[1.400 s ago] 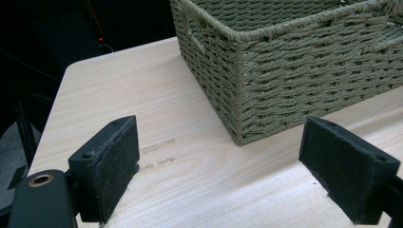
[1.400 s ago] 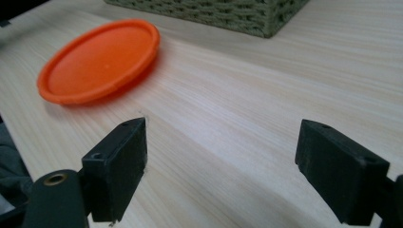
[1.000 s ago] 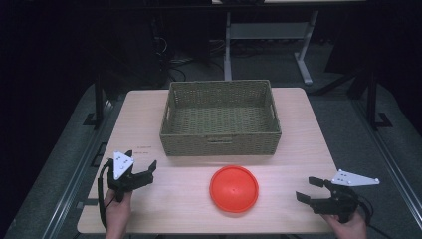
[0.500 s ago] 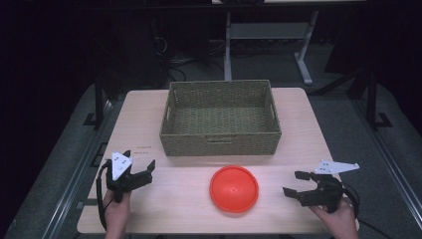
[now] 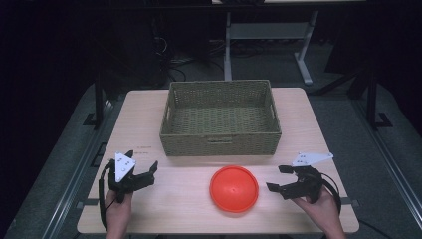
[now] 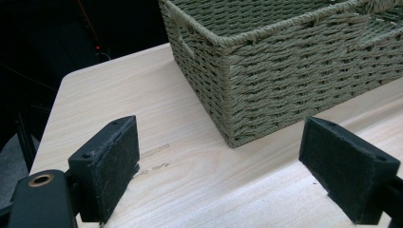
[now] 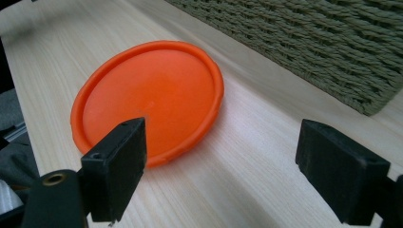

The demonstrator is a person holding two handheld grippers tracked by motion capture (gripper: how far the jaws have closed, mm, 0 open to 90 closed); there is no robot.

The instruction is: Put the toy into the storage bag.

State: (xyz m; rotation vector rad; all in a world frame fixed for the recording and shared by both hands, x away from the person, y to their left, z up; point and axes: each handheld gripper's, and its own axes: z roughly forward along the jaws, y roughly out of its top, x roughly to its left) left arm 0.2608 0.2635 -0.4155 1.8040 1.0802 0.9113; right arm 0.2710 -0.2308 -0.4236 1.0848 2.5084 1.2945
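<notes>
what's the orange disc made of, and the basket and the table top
Orange disc: probably moulded plastic, smooth and slightly glossy, with a raised rim and soft sheen. Basket: woven cord or paper rope, olive green and matte; twisted strands show in its wall. Table: pale wood or wood-look laminate, with fine straight grain lines; which one is unclear.

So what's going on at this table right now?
A person holds a gripper in each hand at a table. The right gripper is open and sits just beside an orange disc, pointed at it but not touching. The left gripper is also open, off to the other side, facing a corner of the woven basket. The disc lies flat on the table in front of the basket. Nothing is gripped yet.
</notes>
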